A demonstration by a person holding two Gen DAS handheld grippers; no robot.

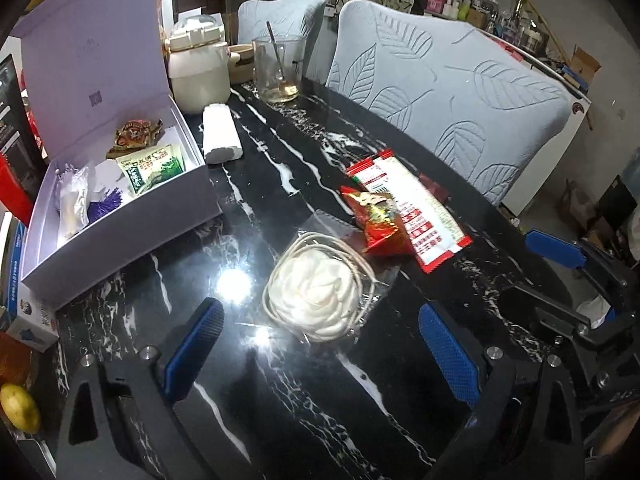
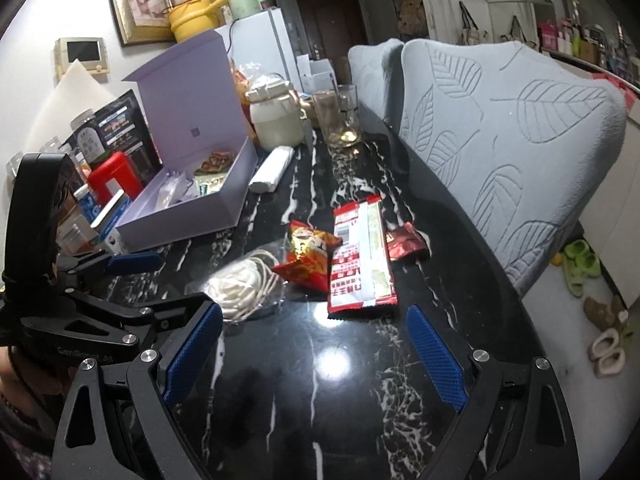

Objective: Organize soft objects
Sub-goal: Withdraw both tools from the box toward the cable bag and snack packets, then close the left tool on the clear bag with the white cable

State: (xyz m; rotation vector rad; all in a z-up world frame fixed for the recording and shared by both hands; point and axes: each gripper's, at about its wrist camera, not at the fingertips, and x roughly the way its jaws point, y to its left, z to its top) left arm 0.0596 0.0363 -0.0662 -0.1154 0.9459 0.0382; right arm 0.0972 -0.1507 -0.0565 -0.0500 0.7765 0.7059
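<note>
A white cloth flower with a cord, in a clear bag, lies on the black marble table. My left gripper hovers open just before it, with the bag ahead between the fingertips and untouched. Beyond lie a red snack packet, a long red-and-white packet and a small dark red packet. My right gripper stands open and empty over bare table near the long packet. An open lavender box at the left holds several packets.
A white roll lies beside the box. A cream jar and a glass with a spoon stand at the far end. Two padded chair backs line the table's right edge. Boxes and a yellow fruit crowd the left.
</note>
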